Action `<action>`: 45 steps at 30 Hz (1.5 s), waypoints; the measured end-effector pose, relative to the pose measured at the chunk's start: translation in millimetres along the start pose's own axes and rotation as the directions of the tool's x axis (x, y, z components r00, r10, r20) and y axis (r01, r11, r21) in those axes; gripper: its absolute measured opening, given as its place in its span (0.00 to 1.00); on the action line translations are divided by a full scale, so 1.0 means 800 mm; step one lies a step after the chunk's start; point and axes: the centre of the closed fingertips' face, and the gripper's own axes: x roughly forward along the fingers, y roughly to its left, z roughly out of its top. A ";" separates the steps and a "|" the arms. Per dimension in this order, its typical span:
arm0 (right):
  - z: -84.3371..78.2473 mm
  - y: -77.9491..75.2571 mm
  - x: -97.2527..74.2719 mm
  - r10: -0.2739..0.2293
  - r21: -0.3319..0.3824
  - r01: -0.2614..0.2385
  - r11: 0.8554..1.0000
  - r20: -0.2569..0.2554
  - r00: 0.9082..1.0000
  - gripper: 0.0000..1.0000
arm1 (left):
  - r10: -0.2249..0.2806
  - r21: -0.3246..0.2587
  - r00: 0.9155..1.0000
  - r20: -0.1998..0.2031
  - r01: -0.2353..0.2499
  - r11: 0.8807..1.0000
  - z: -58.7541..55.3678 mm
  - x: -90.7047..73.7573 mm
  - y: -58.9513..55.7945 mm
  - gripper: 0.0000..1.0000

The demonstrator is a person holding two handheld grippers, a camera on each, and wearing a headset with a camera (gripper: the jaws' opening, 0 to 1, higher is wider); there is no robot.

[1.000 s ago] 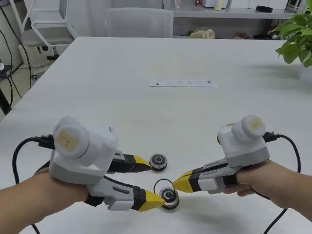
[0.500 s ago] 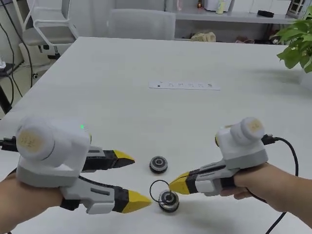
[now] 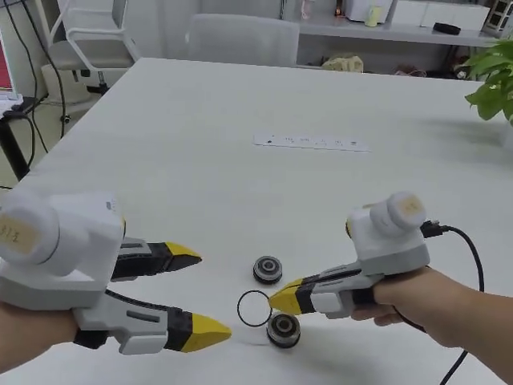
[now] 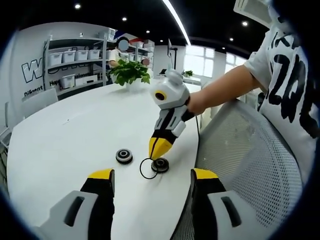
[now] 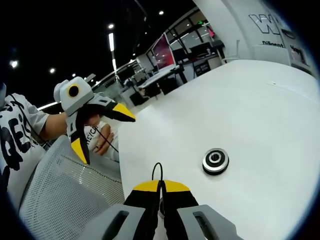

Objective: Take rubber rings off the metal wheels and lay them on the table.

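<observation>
My right gripper (image 3: 273,299) is shut on a thin black rubber ring (image 3: 238,309), which hangs free just left of the nearer metal wheel (image 3: 283,329). A second wheel (image 3: 268,269) lies a little farther back on the white table (image 3: 240,184). In the right gripper view the ring (image 5: 157,163) loops up from my closed jaws, with one wheel (image 5: 215,161) to the right. My left gripper (image 3: 213,293) is open with nothing in it, left of the wheels and apart from them. The left gripper view shows the ring (image 4: 140,170), both wheels (image 4: 124,156) (image 4: 160,165) and the right gripper (image 4: 160,148).
A white power strip (image 3: 313,143) lies mid-table. A potted plant (image 3: 493,76) stands at the far right edge. Chairs (image 3: 240,36) line the far side. The right gripper's black cable (image 3: 473,249) trails off to the right.
My left gripper has drawn back to the left, away from the nearer wheel. The right gripper has pulled the ring leftwards, from over that wheel to beside it.
</observation>
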 end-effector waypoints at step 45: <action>-0.010 -0.013 0.035 -0.097 -0.064 0.095 0.993 -0.035 0.995 0.18 | 0.028 -0.038 0.999 -0.028 -0.029 0.999 -0.013 -0.007 0.007 0.65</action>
